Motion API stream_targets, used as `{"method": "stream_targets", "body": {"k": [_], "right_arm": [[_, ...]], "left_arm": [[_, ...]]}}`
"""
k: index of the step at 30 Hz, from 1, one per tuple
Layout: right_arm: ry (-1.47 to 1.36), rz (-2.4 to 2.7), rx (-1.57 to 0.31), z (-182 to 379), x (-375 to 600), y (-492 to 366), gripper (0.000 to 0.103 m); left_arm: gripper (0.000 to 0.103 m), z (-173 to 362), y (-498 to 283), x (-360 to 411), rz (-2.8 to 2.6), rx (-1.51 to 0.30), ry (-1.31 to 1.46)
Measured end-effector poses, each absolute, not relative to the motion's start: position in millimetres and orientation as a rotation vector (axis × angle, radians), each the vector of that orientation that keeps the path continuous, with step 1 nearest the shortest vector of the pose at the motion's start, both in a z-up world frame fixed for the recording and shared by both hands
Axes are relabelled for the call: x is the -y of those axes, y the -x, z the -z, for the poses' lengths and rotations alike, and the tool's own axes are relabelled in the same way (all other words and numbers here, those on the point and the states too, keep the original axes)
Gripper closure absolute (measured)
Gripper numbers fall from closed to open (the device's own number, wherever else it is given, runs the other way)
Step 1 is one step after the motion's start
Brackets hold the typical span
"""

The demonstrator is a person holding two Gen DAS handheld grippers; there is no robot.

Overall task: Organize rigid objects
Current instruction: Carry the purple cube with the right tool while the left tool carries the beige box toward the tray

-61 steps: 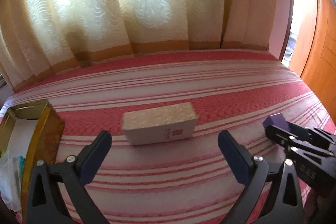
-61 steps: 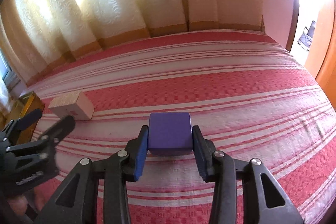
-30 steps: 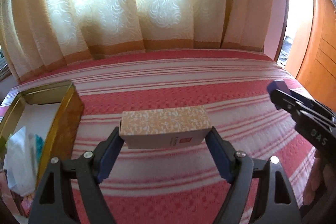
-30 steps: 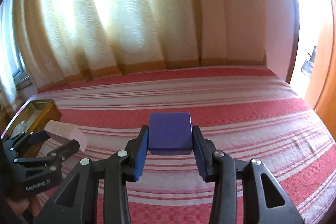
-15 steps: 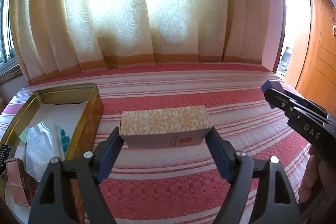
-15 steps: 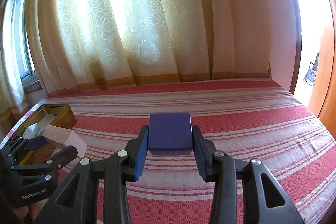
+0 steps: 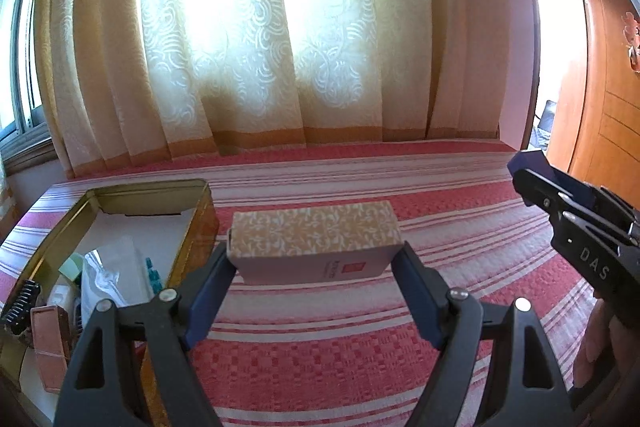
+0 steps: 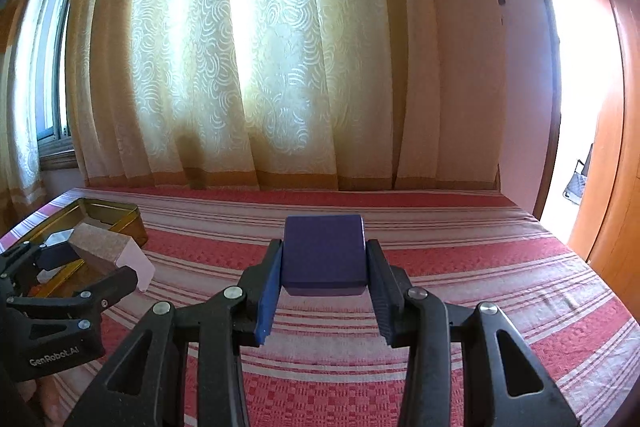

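My left gripper (image 7: pixel 316 291) is shut on a long beige box with a leaf pattern (image 7: pixel 314 239), held by its two ends above the red striped bedspread (image 7: pixel 320 359). My right gripper (image 8: pixel 324 291) is shut on a dark purple block (image 8: pixel 324 251), lifted off the bed. In the left wrist view the right gripper (image 7: pixel 532 175) comes in from the right with the purple block (image 7: pixel 530 159) at its tip. In the right wrist view the left gripper (image 8: pixel 84 263) and the beige box (image 8: pixel 108 251) show at the left.
An open gold tin (image 7: pixel 200 211) lies at the bed's left end with a plastic bag (image 7: pixel 108 275), a comb and other small items inside. Cream curtains (image 7: pixel 260 47) hang behind the bed. A wooden wardrobe (image 7: pixel 604 127) stands at the right.
Two seconds ago the left gripper stood open before the box on the bed; it has since closed on it and lifted it. Both grippers have risen and tilted up with their loads.
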State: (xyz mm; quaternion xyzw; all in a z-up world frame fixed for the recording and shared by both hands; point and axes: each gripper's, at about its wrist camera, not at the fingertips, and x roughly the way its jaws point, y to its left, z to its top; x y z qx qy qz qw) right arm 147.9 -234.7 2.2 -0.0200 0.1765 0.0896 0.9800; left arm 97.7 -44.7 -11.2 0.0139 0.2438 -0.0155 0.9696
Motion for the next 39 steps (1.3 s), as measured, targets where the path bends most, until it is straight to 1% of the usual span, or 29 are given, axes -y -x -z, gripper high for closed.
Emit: {"method": "stream_targets", "body": {"k": [11, 39], "right_arm": [[0.031, -0.175, -0.337, -3, 231, -138, 0.060], [0.034, -0.220, -0.282, -4, 214, -111, 0.060]], "left_arm": [[0.023, 7, -81, 34, 0.024, -0.449, -0.020], [0.023, 4, -66, 21, 0.024, -0.421, -0.009]]}}
